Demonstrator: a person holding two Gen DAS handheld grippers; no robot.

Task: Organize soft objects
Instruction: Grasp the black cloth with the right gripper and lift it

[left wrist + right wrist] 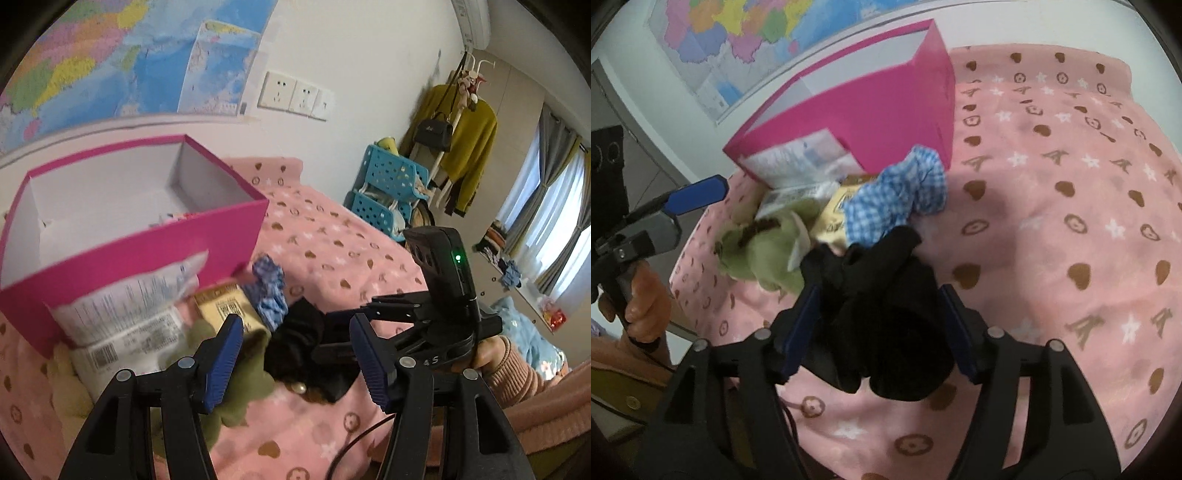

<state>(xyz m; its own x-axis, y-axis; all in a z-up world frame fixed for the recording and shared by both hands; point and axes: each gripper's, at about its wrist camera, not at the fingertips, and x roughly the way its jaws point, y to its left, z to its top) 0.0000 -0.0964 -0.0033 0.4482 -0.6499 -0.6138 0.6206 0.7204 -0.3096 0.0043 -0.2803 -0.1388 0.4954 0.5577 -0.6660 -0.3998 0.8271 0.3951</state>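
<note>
An open pink box [140, 254] stands on the pink bed; it also shows in the right wrist view [886, 107]. In front of it lie a green plush [236, 384], a blue checked cloth [271, 291] and a black cloth [306, 332]. My left gripper [295, 362] is open and empty, above the green plush and black cloth. My right gripper [879, 325] is open with its jaws on both sides of the black cloth [886, 314]; from the left wrist view it shows at the cloth [369, 332]. The green plush [764, 251] and checked cloth [905, 192] lie beyond it.
White plastic packets [129, 306] and a yellow packet [225, 306] lean against the box. The pink patterned blanket [1052, 221] spreads to the right. A blue basket rack [388, 192], a coat stand with a yellow sweater [469, 147] and curtains stand beyond the bed.
</note>
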